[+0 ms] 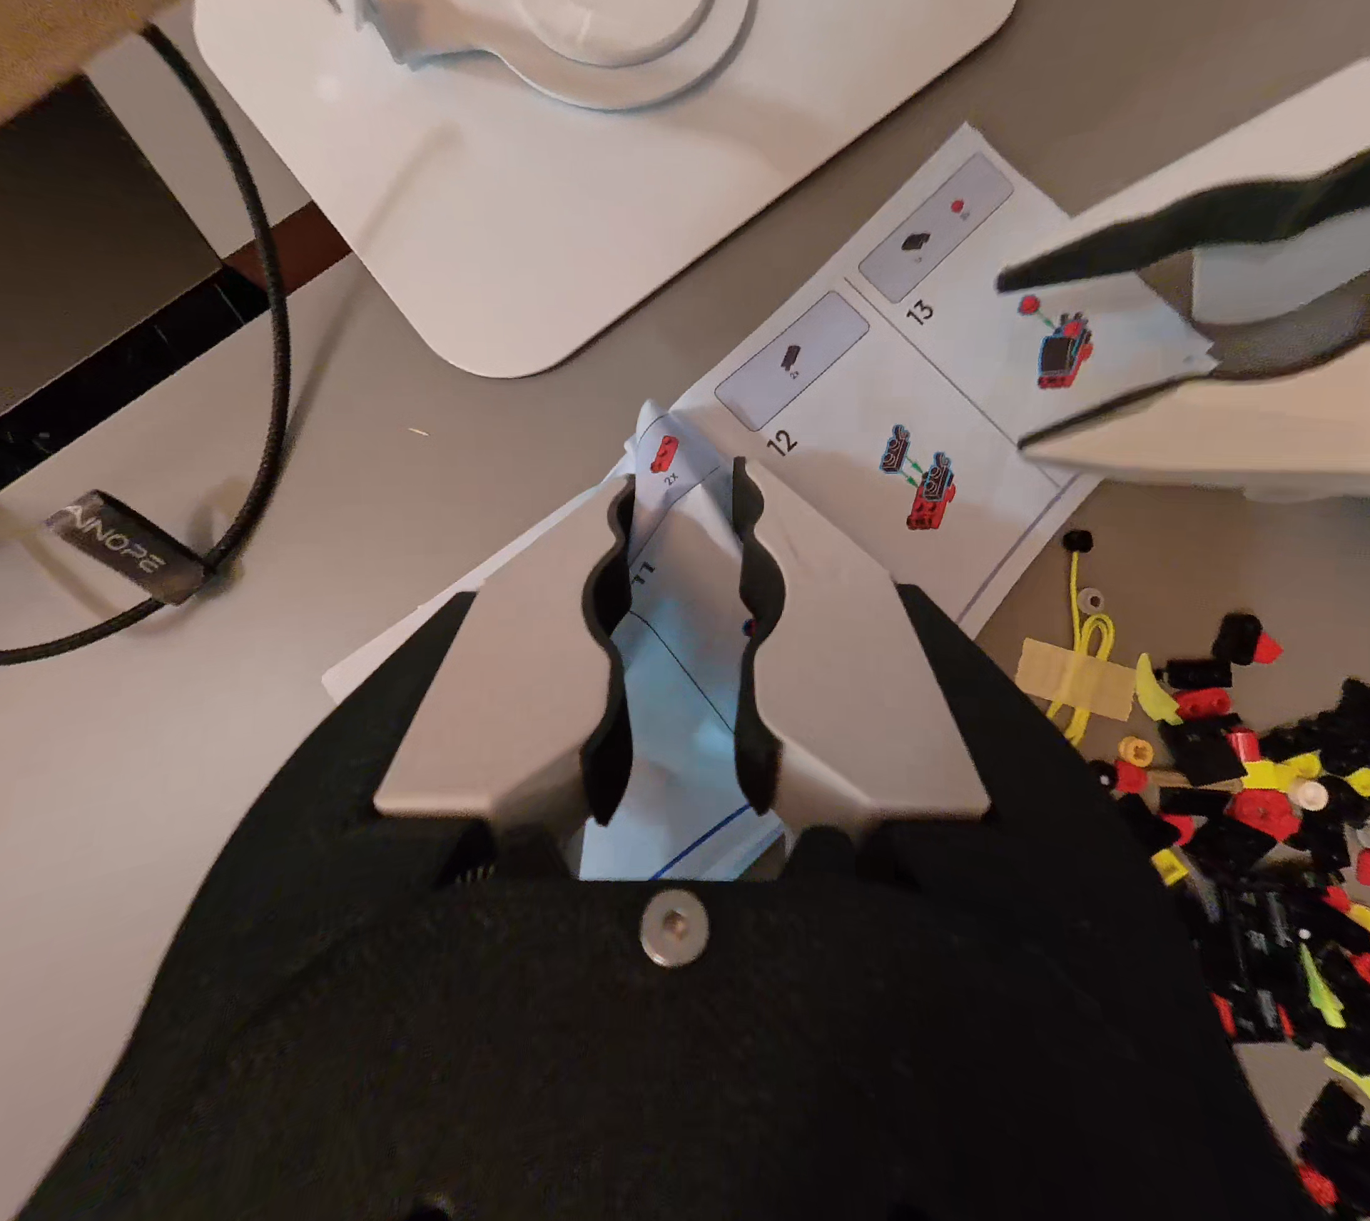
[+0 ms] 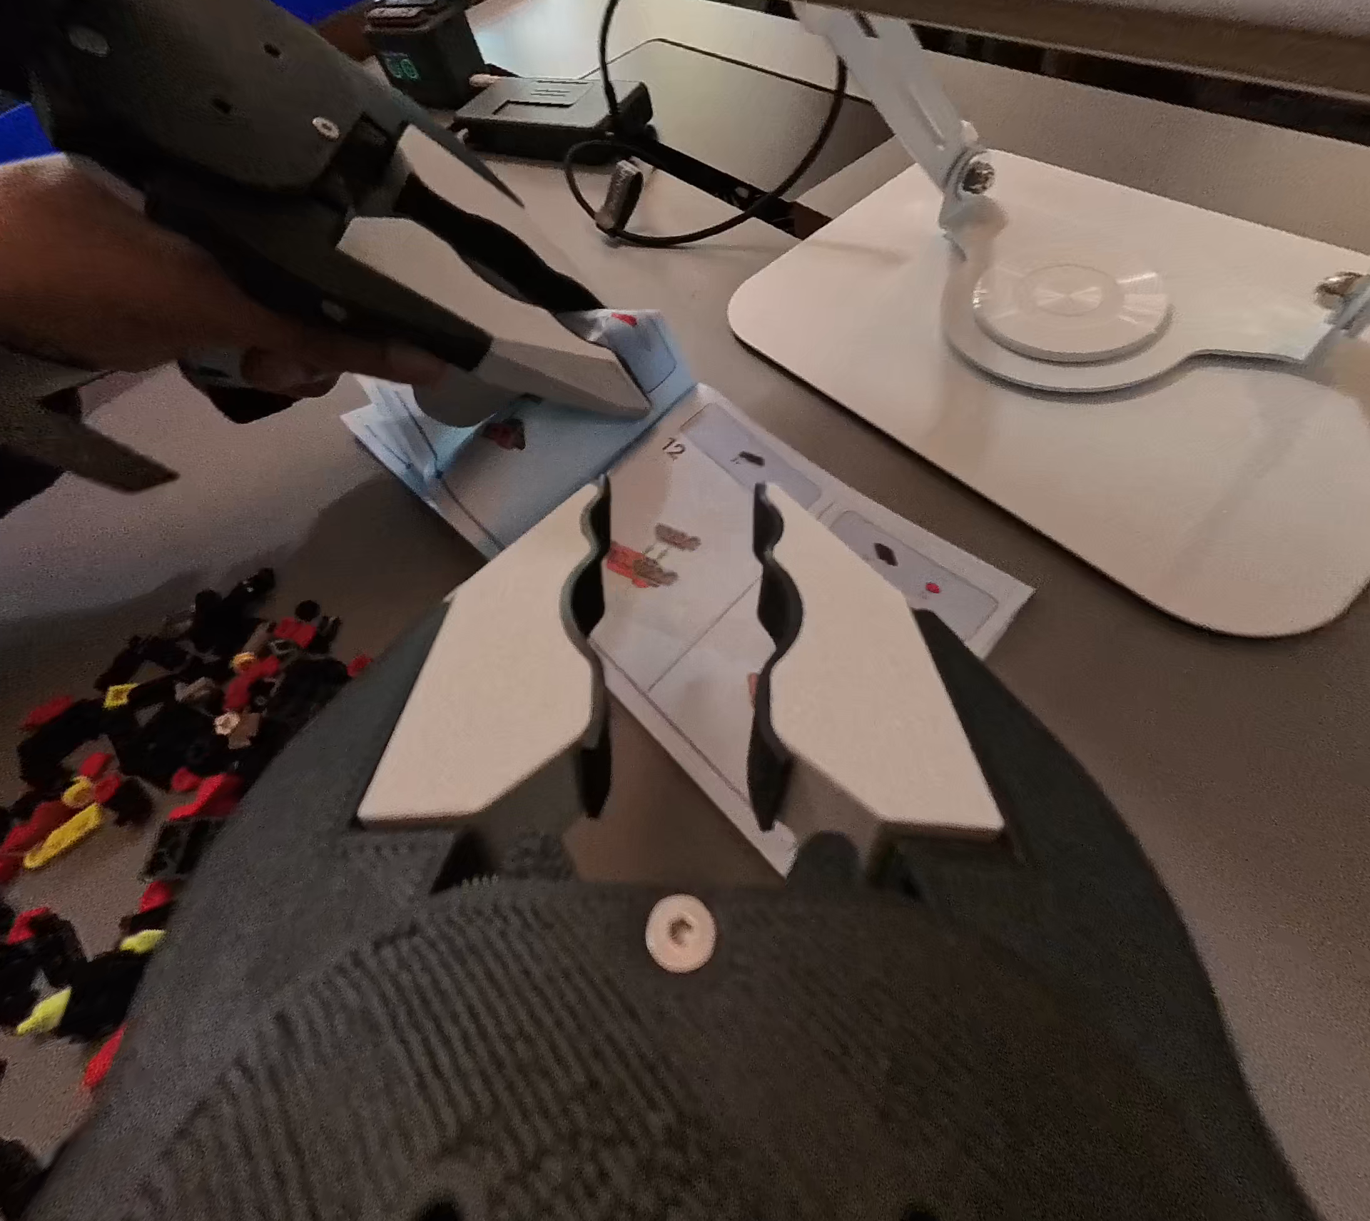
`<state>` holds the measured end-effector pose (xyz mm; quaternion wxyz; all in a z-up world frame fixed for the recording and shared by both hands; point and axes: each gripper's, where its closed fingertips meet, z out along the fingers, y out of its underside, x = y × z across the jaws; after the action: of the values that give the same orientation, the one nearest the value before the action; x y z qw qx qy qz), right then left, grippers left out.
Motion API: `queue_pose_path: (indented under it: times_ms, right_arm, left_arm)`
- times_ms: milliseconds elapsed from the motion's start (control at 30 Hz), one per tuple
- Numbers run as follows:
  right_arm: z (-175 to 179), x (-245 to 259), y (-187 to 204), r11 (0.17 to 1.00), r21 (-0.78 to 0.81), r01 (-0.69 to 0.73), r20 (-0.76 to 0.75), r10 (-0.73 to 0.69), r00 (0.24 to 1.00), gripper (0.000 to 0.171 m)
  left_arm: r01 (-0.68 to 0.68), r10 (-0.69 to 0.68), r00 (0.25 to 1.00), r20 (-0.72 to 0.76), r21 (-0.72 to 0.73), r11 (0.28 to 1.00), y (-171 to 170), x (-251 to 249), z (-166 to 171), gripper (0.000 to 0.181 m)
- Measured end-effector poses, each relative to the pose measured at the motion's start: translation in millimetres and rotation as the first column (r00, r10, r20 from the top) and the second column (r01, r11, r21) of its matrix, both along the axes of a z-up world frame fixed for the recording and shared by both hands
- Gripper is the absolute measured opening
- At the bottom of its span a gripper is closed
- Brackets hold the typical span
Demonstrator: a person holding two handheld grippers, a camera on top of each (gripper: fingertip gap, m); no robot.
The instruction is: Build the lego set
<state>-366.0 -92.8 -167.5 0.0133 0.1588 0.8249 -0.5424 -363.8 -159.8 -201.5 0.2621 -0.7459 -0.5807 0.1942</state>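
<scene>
Two pairs of tongs are working one thin instruction sheet (image 1: 875, 385), so tearing is the main risk. The left tongs (image 1: 686, 474) pinch a raised, crumpled fold of the page, their jaws narrowed onto the paper. If they pull up or sideways while the right tongs (image 2: 678, 492) press the flat half onto the worktop (image 1: 482, 444), the page could rip along its fold or slide. A sliding sheet could also sweep into the pile of black, red and yellow bricks (image 2: 148, 740) lying just beside it, scattering small pieces.

In the right wrist view the left tongs come in from the left, angled down, with a hand (image 2: 111, 296) wrapped under the grip. The right tongs hang low over the page, jaws apart and empty; whether they touch it I cannot tell.
</scene>
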Motion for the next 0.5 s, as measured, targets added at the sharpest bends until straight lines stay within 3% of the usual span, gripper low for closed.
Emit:
queue_pose_path:
  times_ms: [33,167,267,400,500]
  right_arm:
    - [0,4,-2,1.000,-0.001,-0.016,0.005,0.016,1.000,0.039]
    - [1,37,-18,0.984,0.016,-0.177,-0.015,0.177,0.984,0.052]
    - [-10,51,-24,0.963,0.158,-0.218,-0.186,0.246,0.951,0.058]
    - [-13,50,-23,0.939,0.309,-0.149,-0.519,0.298,0.801,0.058]
    - [-13,46,-23,0.932,0.353,-0.080,-0.643,0.303,0.703,0.052]
  left_arm:
    - [-0.009,0.009,1.000,-0.001,0.014,1.000,-1,0,2,0.026]
    - [-0.036,0.036,0.999,-0.005,0.050,0.998,-6,1,7,0.025]
    - [-0.048,0.049,0.999,-0.007,0.092,0.995,-6,1,9,0.025]
    - [-0.060,0.065,0.998,-0.022,0.157,0.986,-6,0,16,0.025]
    - [-0.055,0.061,0.998,-0.016,0.240,0.969,0,0,21,0.025]
